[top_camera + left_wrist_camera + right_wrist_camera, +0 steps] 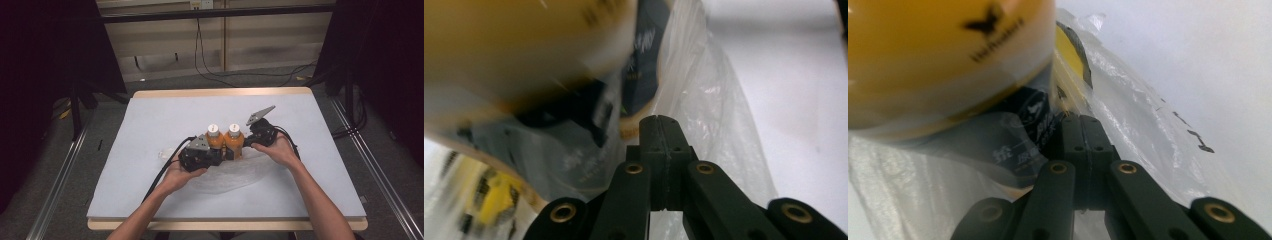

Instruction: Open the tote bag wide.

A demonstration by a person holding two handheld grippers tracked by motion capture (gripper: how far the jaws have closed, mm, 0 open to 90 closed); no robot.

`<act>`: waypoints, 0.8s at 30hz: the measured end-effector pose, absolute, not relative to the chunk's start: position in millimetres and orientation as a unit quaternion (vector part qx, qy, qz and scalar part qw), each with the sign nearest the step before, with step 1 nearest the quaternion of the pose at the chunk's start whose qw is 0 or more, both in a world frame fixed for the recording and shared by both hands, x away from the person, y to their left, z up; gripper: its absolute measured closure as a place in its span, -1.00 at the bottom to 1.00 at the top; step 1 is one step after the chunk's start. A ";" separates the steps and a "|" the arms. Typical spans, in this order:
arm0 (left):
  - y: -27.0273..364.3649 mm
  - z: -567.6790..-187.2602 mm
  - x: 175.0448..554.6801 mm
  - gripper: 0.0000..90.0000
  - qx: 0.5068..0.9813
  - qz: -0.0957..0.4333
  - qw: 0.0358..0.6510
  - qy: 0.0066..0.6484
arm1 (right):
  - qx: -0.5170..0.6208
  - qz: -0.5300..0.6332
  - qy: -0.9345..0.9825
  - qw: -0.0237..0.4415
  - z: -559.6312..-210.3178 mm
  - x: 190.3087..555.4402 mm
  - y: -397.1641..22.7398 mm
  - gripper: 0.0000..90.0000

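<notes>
Two orange bottles with white caps, the left one (pixel 213 138) and the right one (pixel 234 137), stand side by side mid-table on a clear plastic bag (pixel 235 174). My left gripper (pixel 221 155) comes in low from the left at their base, and my right gripper (pixel 245 142) from the right. In the left gripper view the jaws (pixel 659 122) are shut against the bag film (pixel 711 100), under a blurred orange bottle (pixel 524 45). The right gripper (pixel 1082 121) is likewise shut at the bag (pixel 1133 105), beside an orange bottle (pixel 943 50). Whether film is pinched I cannot tell.
The table (pixel 150 115) has a pale blue top with a wooden rim. A small scrap of clear plastic (pixel 162 153) lies left of the left hand. Black cables trail from both grippers. Dark stands and floor cables surround the table.
</notes>
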State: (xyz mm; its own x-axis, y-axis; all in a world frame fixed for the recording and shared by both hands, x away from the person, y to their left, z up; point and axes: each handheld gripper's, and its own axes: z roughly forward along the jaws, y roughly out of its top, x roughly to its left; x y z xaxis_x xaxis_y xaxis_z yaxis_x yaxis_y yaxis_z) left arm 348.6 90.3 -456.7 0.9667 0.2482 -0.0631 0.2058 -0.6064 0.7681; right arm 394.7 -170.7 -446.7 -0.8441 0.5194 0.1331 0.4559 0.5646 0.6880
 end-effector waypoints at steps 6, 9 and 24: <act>84.2 -465.3 343.4 1.00 0.905 0.030 0.406 0.123 | 0.288 0.369 0.883 0.031 -457.6 400.6 -169.7 1.00; 81.5 -471.8 340.3 1.00 0.915 0.029 0.388 0.112 | 0.293 0.362 0.884 0.029 -465.2 403.3 -167.3 1.00; 76.6 -481.1 326.3 1.00 0.917 0.000 0.388 0.098 | 0.309 0.369 0.876 0.014 -482.6 424.5 -150.1 1.00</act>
State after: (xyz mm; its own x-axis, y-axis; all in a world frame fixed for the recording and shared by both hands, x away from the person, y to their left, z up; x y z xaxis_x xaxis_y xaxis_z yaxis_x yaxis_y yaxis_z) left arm 326.3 76.6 -481.1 0.9808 0.1793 -0.0768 0.1799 -0.6804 0.7104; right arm 424.5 -150.1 -482.6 -0.8087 0.5516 0.2045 0.5316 0.5364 0.6555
